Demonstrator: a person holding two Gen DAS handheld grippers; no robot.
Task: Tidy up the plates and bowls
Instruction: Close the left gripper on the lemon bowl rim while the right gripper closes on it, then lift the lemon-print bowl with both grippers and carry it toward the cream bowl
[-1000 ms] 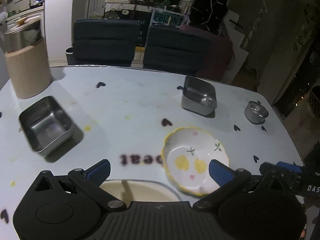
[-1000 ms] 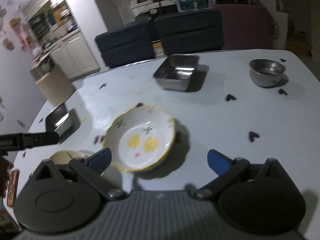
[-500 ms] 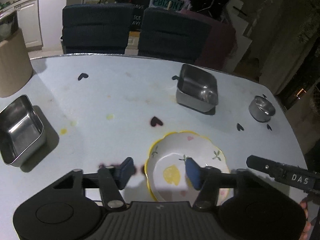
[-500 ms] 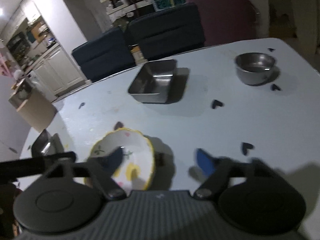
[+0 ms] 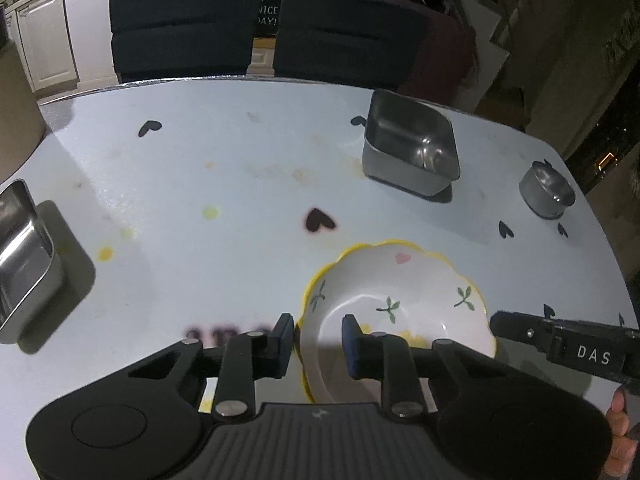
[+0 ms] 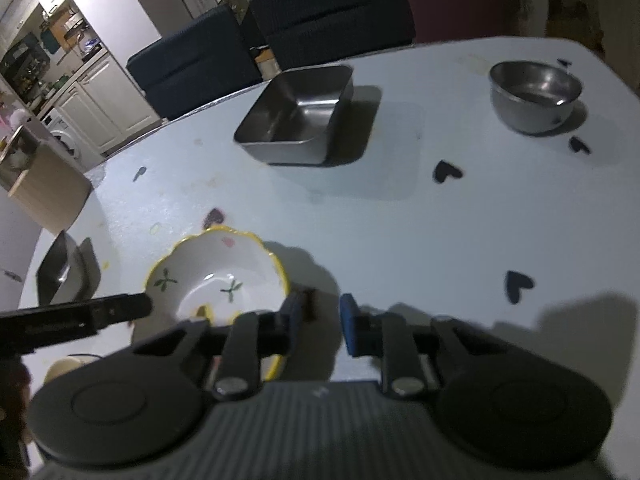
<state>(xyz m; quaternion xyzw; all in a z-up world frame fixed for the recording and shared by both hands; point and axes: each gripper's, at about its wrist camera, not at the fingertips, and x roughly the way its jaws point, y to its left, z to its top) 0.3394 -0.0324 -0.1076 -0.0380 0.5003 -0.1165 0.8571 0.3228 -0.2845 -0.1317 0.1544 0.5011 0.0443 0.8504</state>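
A white floral bowl with a yellow scalloped rim [image 5: 404,304] sits on the pale table near its front edge; it also shows in the right wrist view [image 6: 220,276]. My left gripper [image 5: 318,340] straddles the bowl's near-left rim, one finger outside, one inside, jaws narrowed around it. My right gripper [image 6: 320,320] is just right of the bowl, jaws narrowed with a small gap, holding nothing. A square steel container [image 5: 412,148] and a round steel bowl [image 5: 546,194] stand farther back.
A second square steel container [image 5: 24,256] stands at the table's left edge. A cream plate [image 6: 64,368] lies partly hidden near the front left. Two dark chairs [image 5: 264,28] stand behind the table. A tan cylinder [image 6: 44,184] stands at the far left corner.
Both grippers narrowed from wide open. The left gripper moved right onto the floral bowl's rim. The right gripper moved forward and right, beside the bowl.
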